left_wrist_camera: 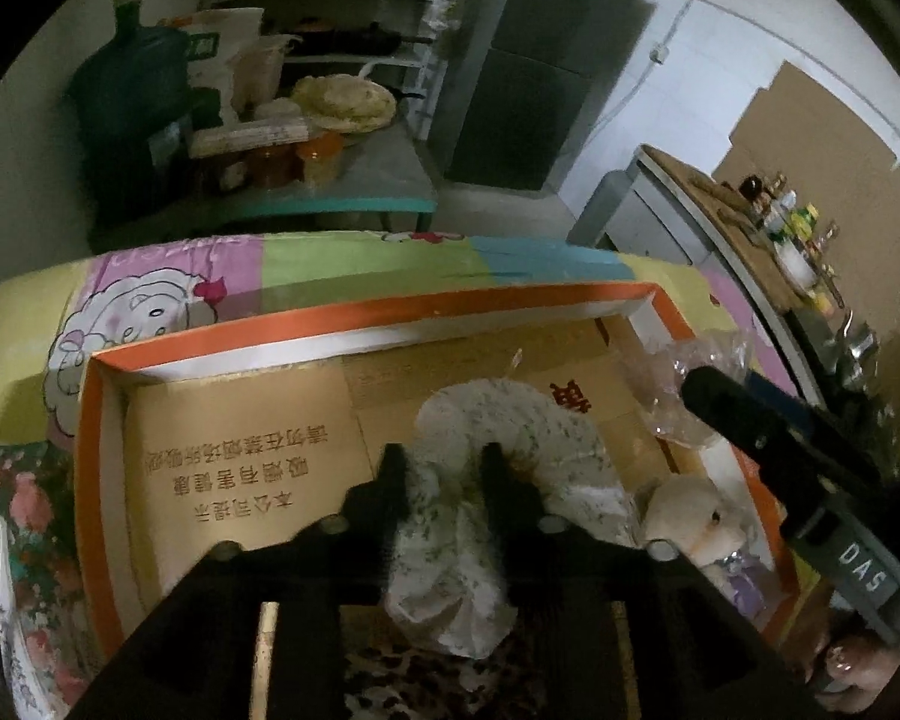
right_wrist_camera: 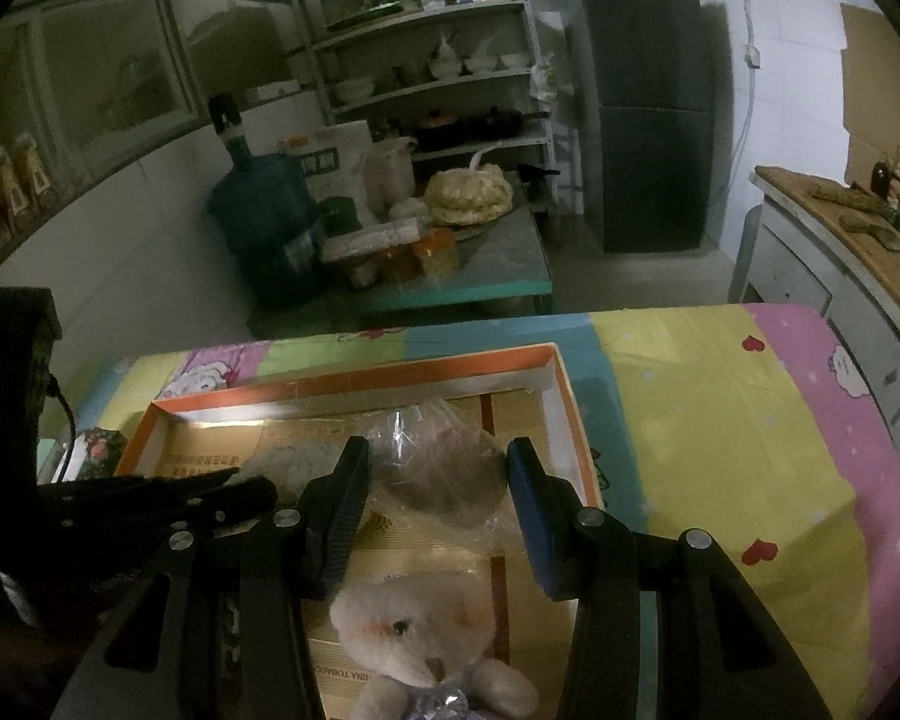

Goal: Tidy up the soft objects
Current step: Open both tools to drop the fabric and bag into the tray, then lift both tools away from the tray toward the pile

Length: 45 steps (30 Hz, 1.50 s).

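An orange-rimmed cardboard box [left_wrist_camera: 354,324] lies on a cartoon-print sheet. Inside it rests a white floral cloth [left_wrist_camera: 510,420]. My left gripper [left_wrist_camera: 441,462] stands open astride the cloth, its near end bunched between the fingers. A cream teddy bear [right_wrist_camera: 402,618] sits in the box's near right corner, below my right gripper [right_wrist_camera: 437,450]. That gripper is shut on a crinkled clear plastic bag [right_wrist_camera: 438,468] with something brown inside, low over the box floor. The bag [left_wrist_camera: 684,384] and a right finger [left_wrist_camera: 726,402] also show in the left wrist view.
The sheet [right_wrist_camera: 720,420] stretches bare to the right of the box. Behind stands a low table [right_wrist_camera: 498,282] with jars and flatbread, a blue water bottle [right_wrist_camera: 258,204], shelves and a dark fridge [right_wrist_camera: 648,102]. A counter [right_wrist_camera: 840,222] runs along the right.
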Each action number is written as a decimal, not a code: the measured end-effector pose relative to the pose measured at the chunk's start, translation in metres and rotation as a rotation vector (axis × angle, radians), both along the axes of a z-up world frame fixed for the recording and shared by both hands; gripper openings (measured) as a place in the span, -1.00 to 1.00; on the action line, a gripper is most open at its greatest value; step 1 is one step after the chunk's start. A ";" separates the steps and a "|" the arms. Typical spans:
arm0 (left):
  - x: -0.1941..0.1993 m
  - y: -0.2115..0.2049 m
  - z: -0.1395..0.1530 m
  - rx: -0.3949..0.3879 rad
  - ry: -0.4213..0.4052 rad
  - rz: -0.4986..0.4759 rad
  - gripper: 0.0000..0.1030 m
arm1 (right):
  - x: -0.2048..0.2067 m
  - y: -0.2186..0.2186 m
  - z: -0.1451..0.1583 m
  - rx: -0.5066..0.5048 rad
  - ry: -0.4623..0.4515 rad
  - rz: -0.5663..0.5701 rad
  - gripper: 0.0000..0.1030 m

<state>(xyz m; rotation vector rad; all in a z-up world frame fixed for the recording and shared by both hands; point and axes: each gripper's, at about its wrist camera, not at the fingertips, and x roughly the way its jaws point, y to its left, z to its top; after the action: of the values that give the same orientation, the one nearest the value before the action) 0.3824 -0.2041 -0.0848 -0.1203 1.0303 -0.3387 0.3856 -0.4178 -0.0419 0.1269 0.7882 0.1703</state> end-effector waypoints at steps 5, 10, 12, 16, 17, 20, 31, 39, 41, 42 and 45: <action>-0.006 0.007 0.013 -0.003 -0.053 0.040 0.31 | -0.003 0.000 0.000 -0.002 -0.011 0.005 -0.03; -0.017 0.013 0.030 0.002 -0.110 0.064 0.31 | -0.006 -0.002 0.000 0.021 -0.015 0.015 0.05; -0.020 0.016 0.037 -0.005 -0.124 0.076 0.31 | -0.007 -0.001 0.001 0.027 -0.017 0.019 0.14; -0.026 0.024 0.047 -0.039 -0.137 0.091 0.31 | -0.010 0.003 0.002 0.034 -0.019 0.029 0.21; -0.029 0.025 0.049 -0.047 -0.143 0.094 0.31 | -0.011 0.004 0.002 0.033 -0.023 0.031 0.21; -0.035 0.027 0.056 -0.058 -0.160 0.090 0.31 | -0.015 0.007 0.005 0.030 -0.033 0.034 0.22; -0.074 0.034 0.090 -0.041 -0.307 0.069 0.34 | -0.043 0.013 0.020 0.017 -0.083 0.023 0.42; -0.105 0.042 0.108 -0.029 -0.397 0.047 0.46 | -0.079 0.027 0.039 0.018 -0.142 0.019 0.43; -0.113 0.046 0.112 -0.025 -0.417 0.043 0.46 | -0.089 0.033 0.045 0.015 -0.158 0.018 0.43; -0.117 0.047 0.114 -0.022 -0.423 0.042 0.46 | -0.093 0.036 0.048 0.015 -0.164 0.019 0.43; -0.127 0.053 0.117 -0.008 -0.447 0.042 0.46 | -0.106 0.045 0.055 0.016 -0.182 0.027 0.43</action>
<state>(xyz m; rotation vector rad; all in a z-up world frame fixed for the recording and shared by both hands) 0.2557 -0.1513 0.0323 -0.0690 0.5831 -0.3134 0.2796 -0.3725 0.0126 0.1143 0.6075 0.2109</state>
